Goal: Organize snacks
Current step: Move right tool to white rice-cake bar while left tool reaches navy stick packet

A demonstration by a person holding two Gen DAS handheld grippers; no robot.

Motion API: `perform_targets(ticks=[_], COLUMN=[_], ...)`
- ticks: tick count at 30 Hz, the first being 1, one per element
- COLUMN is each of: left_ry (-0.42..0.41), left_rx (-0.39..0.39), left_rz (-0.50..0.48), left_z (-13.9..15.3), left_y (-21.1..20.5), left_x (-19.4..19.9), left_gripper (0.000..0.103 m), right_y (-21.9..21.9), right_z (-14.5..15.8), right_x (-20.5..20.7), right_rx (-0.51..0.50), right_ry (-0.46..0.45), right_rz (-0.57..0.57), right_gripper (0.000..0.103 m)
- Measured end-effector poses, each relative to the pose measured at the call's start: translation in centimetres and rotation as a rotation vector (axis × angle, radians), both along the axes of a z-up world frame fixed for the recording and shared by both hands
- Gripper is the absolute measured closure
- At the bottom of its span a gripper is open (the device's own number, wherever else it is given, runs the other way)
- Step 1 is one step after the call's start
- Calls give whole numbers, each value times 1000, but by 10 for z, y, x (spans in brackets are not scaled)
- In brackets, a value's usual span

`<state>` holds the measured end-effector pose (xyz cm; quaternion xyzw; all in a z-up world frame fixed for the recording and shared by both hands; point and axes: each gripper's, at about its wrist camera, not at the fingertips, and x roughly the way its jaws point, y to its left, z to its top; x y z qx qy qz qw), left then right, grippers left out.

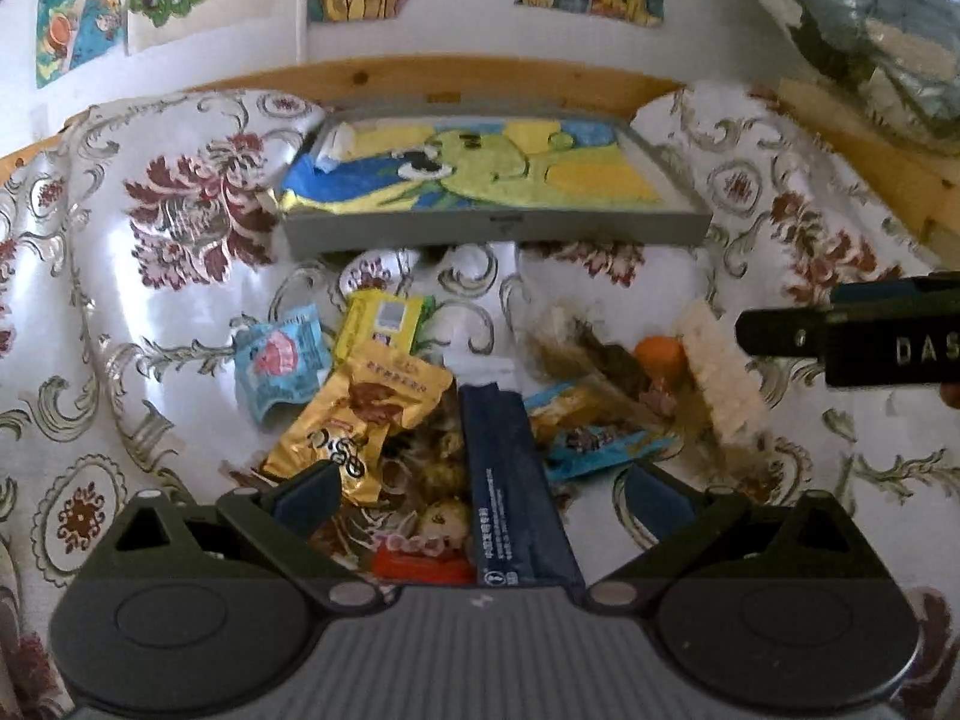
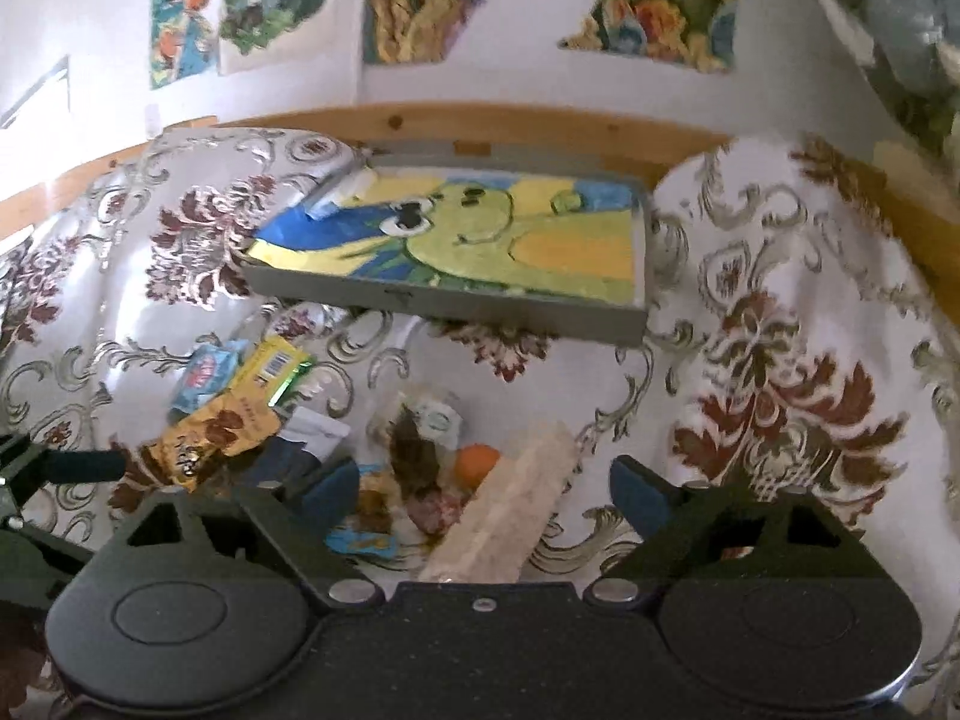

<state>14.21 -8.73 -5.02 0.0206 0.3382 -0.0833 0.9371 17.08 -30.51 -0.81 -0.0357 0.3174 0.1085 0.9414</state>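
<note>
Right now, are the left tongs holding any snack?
No: the left tongs stand open over the long dark blue packet, gripping nothing.

snack pile (image 1: 456,408) lies on the tablecloth (image 1: 150,300), in front of the tray (image 1: 498,228). long packet (image 1: 510,480) sits mid-pile; rice cracker bar (image 1: 720,372) at right; wooden rail (image 1: 456,81) behind the tray

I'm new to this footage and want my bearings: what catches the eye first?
A gray tray lined with a green-and-yellow cartoon picture sits at the back of the floral cloth. Before it lies a jumble of snacks, notably a gold packet and a navy box between the open left gripper fingers.
</note>
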Motion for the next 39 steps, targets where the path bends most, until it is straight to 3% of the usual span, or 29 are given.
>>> perform_targets(ticks=[7,13,16,25,32,34,39], left_ry=[58,61,85,59,33,26,53], left_rx=[51,108,100,130,159,160,113], left_rz=[4,-28,-22,-51,-70,-88,-90], left_z=[-15,-20,-22,-23,-22,-21,-21], left_y=[-15,-30,-30,-29,-34,-37,-35], left_x=[13,16,21,18,13,12,16], left_gripper=[9,21,27,35,34,28,28], right_y=[-9,-12,-12,-8,-6,-5,-2], right_z=[-21,-34,-39,-47,-48,-52,-55], right_x=[22,34,38,43,43,45,48], right_rx=[60,94,105,101,106,103,117], right_ry=[112,191,224,260,270,277,291], right_rz=[-40,-56,-57,-59,-41,-36,-32], right_gripper=[35,37,38,40,41,41,45])
